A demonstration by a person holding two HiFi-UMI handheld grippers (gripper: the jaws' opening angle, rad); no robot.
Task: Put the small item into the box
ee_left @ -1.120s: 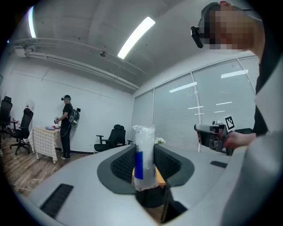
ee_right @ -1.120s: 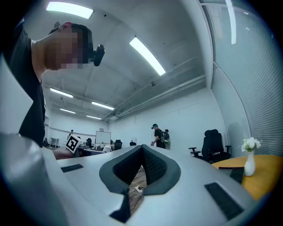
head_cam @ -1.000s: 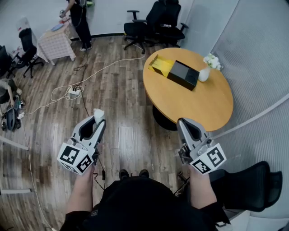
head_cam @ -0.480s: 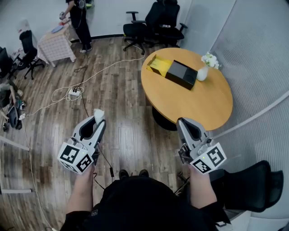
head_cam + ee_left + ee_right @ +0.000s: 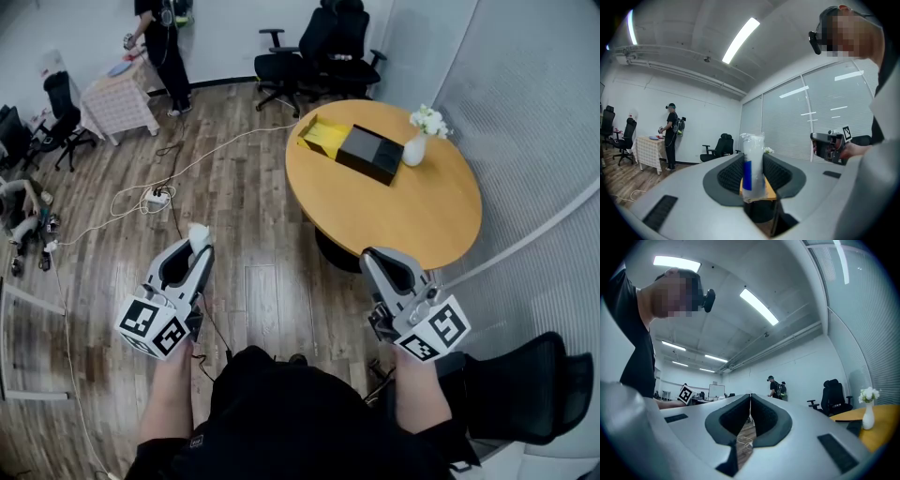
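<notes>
My left gripper (image 5: 198,246) is shut on a small white packet with a blue stripe (image 5: 752,161), whose tip sticks out past the jaws (image 5: 199,233). It hangs over the wooden floor, well short of the table. My right gripper (image 5: 375,262) is shut with nothing between its jaws (image 5: 750,406), near the table's front edge. The box, a black case (image 5: 369,153) with an open yellow tray (image 5: 323,136) at its left end, lies on the far side of the round wooden table (image 5: 394,211).
A white vase of flowers (image 5: 417,141) stands right of the box. Office chairs (image 5: 319,52) are behind the table, another (image 5: 525,384) at my right. Cables and a power strip (image 5: 155,197) trail over the floor. A person (image 5: 159,42) stands by a small table (image 5: 117,94) far left.
The view has shifted slightly, so the table and box sit a little further left and up. Both grippers keep their pose and stay shut.
</notes>
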